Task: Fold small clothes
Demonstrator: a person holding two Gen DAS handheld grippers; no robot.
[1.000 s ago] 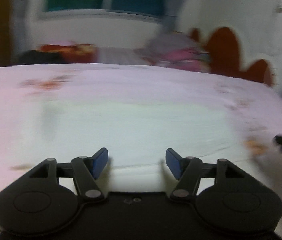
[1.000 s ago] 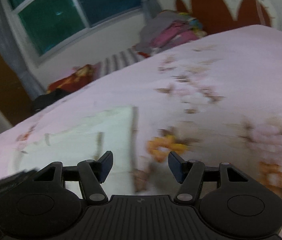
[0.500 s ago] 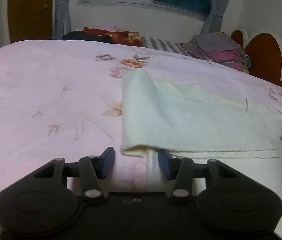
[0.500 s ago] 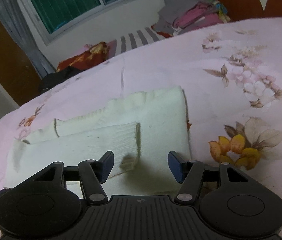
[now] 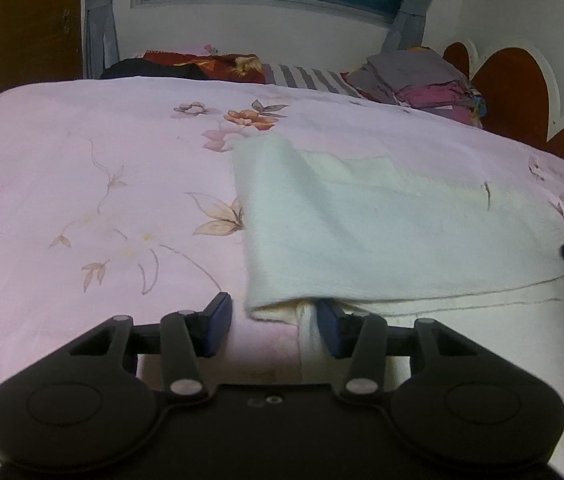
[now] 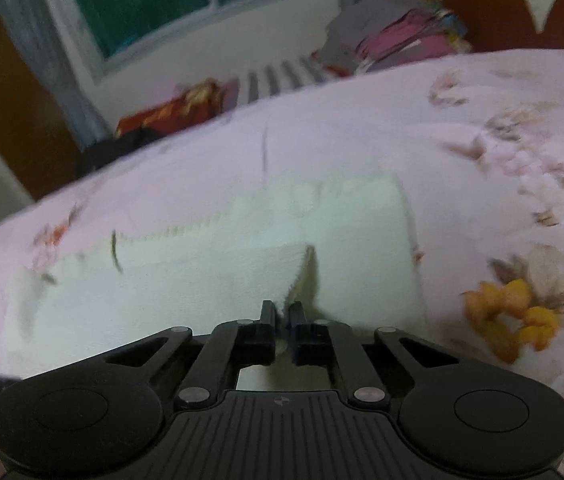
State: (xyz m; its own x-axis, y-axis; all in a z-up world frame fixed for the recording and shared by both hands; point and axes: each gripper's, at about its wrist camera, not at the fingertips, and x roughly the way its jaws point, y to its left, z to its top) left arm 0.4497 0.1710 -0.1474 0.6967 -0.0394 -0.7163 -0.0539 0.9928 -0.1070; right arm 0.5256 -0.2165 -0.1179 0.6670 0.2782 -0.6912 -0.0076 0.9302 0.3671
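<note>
**Fold partly made, second corner not yet gripped**

The garment (image 5: pixel 394 240) lies on the bed (image 5: pixel 82 184), one layer already turned over. The right gripper (image 6: pixel 281 316) is clamped on its near corner. The left gripper (image 5: pixel 274 320) stands apart at the opposite corner, gripping nothing. Further folds appear outstanding.

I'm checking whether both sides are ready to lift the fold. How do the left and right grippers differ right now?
The left gripper is open, its blue pads apart on either side of the cream garment's near corner; the right gripper is shut on the garment, pinching a corner. The left wrist view is sharp, while the right wrist view is blurred. Both sit low over the pink floral bedspread, at the same garment.
</note>
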